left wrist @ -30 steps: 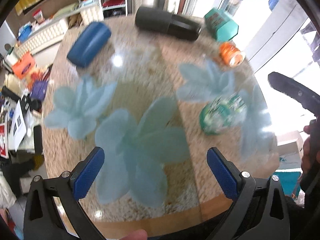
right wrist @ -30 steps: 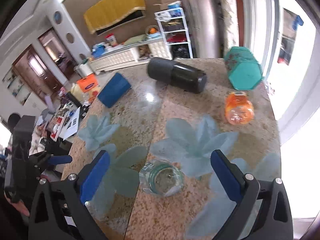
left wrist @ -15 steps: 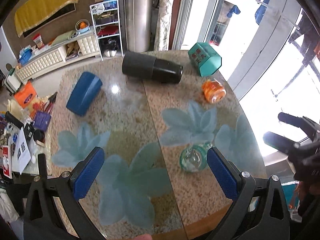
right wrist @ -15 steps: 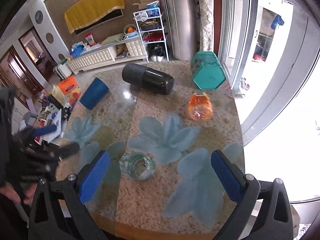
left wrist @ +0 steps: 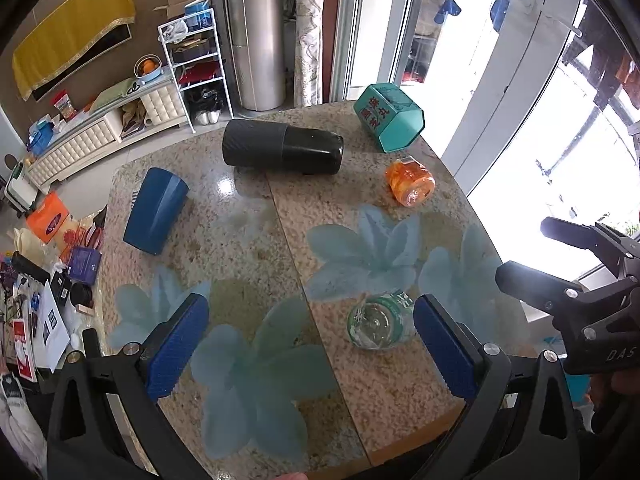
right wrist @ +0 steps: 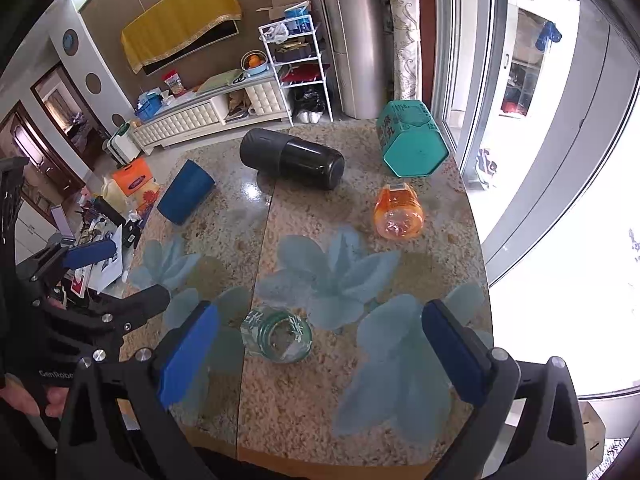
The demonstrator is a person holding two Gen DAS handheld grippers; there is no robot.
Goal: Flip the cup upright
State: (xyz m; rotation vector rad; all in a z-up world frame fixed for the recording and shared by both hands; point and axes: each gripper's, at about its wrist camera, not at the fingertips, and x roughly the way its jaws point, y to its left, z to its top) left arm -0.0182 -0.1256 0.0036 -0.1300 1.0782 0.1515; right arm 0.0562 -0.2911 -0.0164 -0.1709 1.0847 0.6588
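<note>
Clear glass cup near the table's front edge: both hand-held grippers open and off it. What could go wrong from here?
1. The clear glass cup with green print stands close to the front edge of the granite table; a nudge might push it off.
2. The dark blue plastic cup, black cylindrical flask and orange plastic jar lie on their sides and may roll if bumped.
3. Glass looks slick; the right hand-held gripper or left hand-held gripper could lose it.
</note>
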